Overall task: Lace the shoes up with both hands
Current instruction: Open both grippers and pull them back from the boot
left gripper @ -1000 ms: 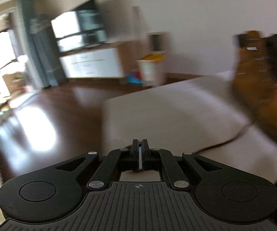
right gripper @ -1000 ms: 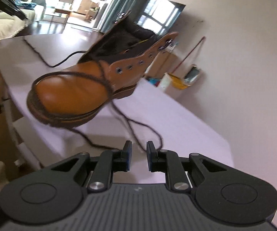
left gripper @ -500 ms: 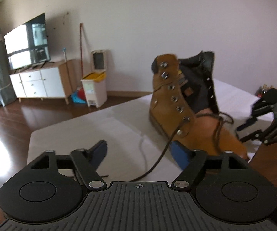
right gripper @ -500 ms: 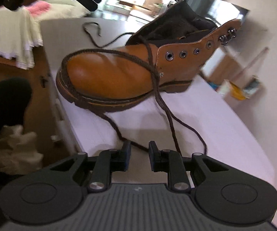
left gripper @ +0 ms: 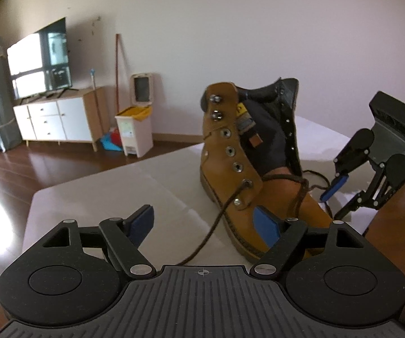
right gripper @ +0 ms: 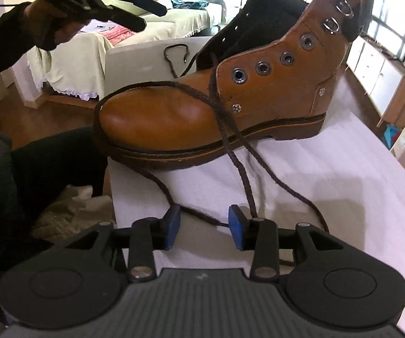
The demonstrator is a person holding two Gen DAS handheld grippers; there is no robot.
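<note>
A tan leather boot stands on the white table, its tongue open and its upper eyelets without lace. A dark brown lace leaves a low eyelet and runs down between the wide jaws of my left gripper, which is open and touches nothing. In the right wrist view the boot lies side-on. Its lace crosses the toe and trails onto the table. My right gripper is open, hanging over a lace strand on the table without pinching it. The left gripper is at top left.
The table's near edge drops off beside a person's dark clothing. A cloth-covered sofa stands behind the table. A TV cabinet and a white bin line the far wall. The right gripper hovers right of the boot.
My left gripper went from shut to wide open and swung round to face the boot. The right gripper's jaws widened slightly while it tipped down toward the lace on the table.
</note>
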